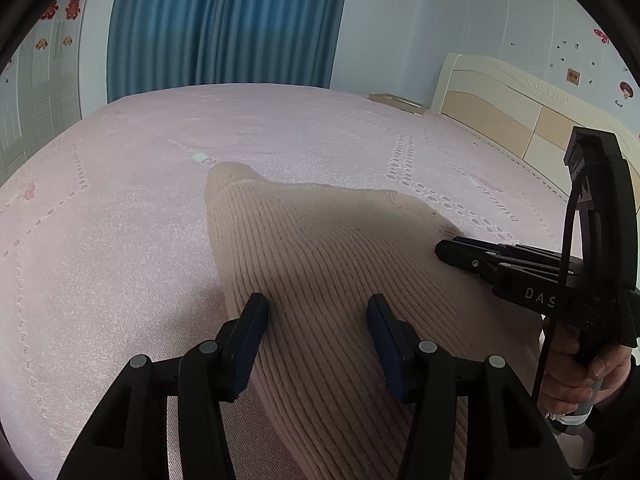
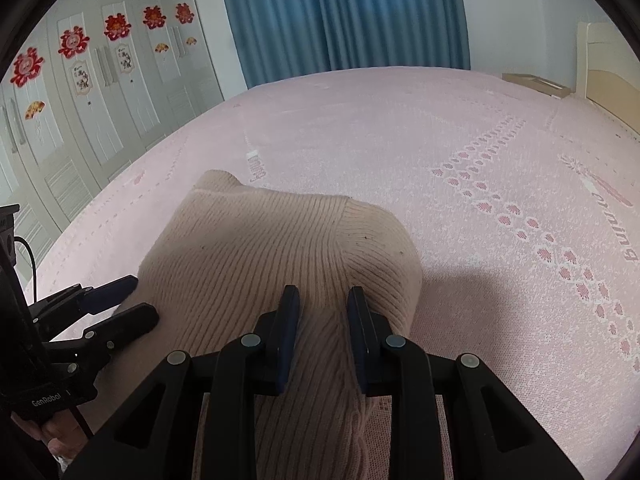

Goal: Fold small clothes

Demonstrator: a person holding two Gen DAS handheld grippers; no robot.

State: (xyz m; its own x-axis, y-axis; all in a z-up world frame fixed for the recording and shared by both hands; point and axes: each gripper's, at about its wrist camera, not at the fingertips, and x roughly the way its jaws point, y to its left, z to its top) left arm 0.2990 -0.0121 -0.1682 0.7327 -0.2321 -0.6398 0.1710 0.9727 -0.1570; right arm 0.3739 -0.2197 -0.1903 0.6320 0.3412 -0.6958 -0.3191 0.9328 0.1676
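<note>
Lying on the pink bedspread (image 1: 120, 240), near the edge where the person stands, the beige ribbed sweater (image 1: 320, 248) is already bunched into a rounded, partly folded shape, with a narrower end pointing toward the blue curtain (image 1: 224, 20) and the wardrobe (image 2: 100, 112).

The left gripper (image 1: 318, 312) sits low over the near part of the knit with its fingers spread wide, one on each side of a band of fabric; they bracket the cloth but do not squeeze it. That reads as a stance for either pinning the sweater flat or taking a fresh hold.

The right gripper (image 2: 323, 300) has its fingers drawn closer, and a ridge of knit rises between them. The fabric puckers toward that gap, so it looks like a pinch on a gathered fold, though a little space still shows, and I cannot tell how firm the hold is. In the left view its fingers appear nearly together at the sweater's right edge.

Holding one side while the other stands ready suits a fold across the middle. The knit is thick and soft, so it will probably slump unless both ends are guided.
</note>
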